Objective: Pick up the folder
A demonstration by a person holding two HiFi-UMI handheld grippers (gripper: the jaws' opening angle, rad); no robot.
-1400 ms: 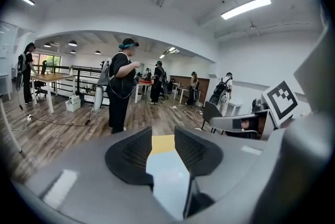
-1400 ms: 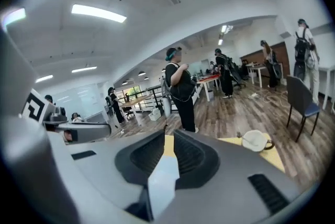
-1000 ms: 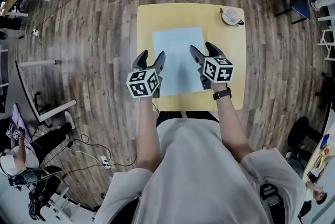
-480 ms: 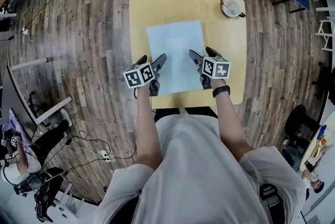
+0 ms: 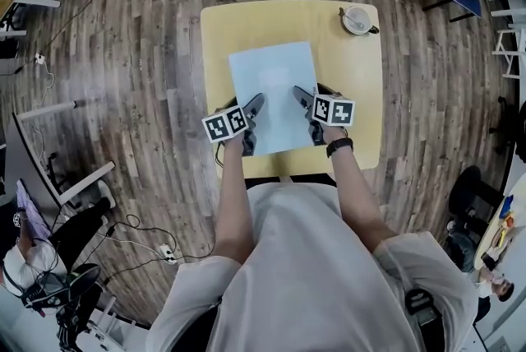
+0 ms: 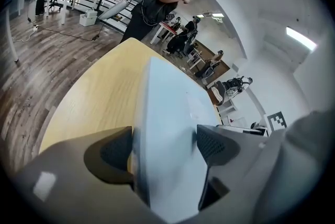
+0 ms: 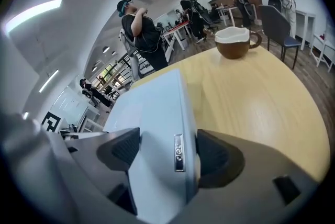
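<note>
A pale blue folder [image 5: 271, 91] lies flat on the yellow table [image 5: 362, 79]. My left gripper [image 5: 244, 106] is at its near left corner. In the left gripper view the folder [image 6: 167, 129] runs between the two pads of this gripper [image 6: 165, 147], whose jaws are closing but stand apart from it. My right gripper [image 5: 312, 93] is at the near right corner. In the right gripper view its jaws [image 7: 167, 149] stand wide around the folder's edge [image 7: 152, 113], which bears a small metal label. Neither gripper presses on the folder.
A brown cup on a saucer [image 5: 359, 20] stands at the table's far right corner, also seen in the right gripper view [image 7: 233, 42]. Wooden floor surrounds the table. Chairs, desks and several people are farther off.
Both grippers have come down from above the folder to its near corners. Their jaws have spread wider and now straddle the folder's edges.
</note>
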